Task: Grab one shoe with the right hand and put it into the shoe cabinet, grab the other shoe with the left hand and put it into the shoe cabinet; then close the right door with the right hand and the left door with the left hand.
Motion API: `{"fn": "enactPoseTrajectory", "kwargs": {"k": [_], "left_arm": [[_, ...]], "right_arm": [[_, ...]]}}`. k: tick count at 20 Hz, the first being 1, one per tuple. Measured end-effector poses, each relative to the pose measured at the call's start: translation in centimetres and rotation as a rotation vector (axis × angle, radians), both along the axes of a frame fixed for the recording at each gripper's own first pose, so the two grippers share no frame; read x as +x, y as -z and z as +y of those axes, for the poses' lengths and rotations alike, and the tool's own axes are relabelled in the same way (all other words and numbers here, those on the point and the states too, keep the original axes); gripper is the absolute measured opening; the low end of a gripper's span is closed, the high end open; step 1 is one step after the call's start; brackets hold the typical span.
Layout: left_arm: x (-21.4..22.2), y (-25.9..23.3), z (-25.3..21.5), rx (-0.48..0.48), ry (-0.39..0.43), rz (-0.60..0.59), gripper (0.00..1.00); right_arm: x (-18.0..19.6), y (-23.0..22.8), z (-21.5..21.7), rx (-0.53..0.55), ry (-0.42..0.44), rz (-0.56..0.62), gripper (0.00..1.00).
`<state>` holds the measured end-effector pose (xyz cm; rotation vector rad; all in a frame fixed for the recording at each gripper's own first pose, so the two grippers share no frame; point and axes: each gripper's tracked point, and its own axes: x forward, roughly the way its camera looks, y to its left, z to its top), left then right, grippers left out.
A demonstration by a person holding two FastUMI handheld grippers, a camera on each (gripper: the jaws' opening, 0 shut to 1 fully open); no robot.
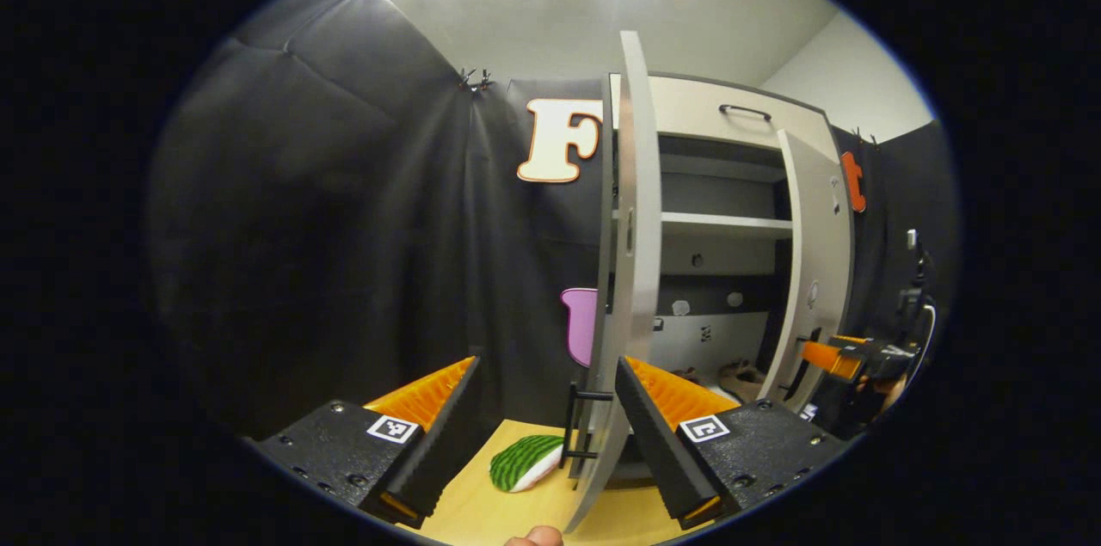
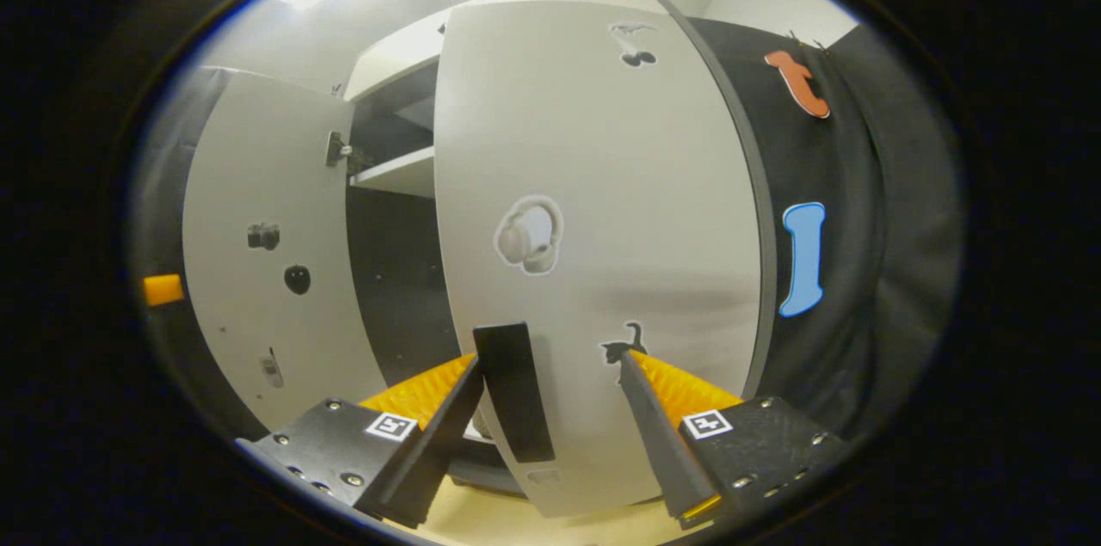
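Currently the step in hand appears to be closing the doors; both shoes lie low inside the shoe cabinet, dim and partly hidden. In the right gripper view the right gripper stands open before the right door, its jaws astride the dark handle without pressing on it; the push should go flat against the panel near that handle, steady, so the door swings shut without rebounding. In the left gripper view the left gripper is open, the edge of the left door between its fingers; judged best to hold off until the right door seats. A striped object lies on the floor near the left door's foot; watch the sweep.
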<state>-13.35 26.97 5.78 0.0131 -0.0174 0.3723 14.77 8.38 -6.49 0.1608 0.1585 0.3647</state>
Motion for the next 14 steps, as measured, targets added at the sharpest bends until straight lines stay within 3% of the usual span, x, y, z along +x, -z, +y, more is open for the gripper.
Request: {"fn": "enactPoseTrajectory", "kwargs": {"k": [9, 14], "left_arm": [[2.6, 2.2, 0.9, -0.009, 0.055, 0.017, 0.93], [3.2, 2.8, -0.6, -0.085, 0.152, 0.015, 0.93]], "right_arm": [[-0.6, 0.0, -2.5, -0.033, 0.050, -0.005, 0.96], [-0.4, 0.1, -2.1, -0.019, 0.042, 0.010, 0.95]]}}
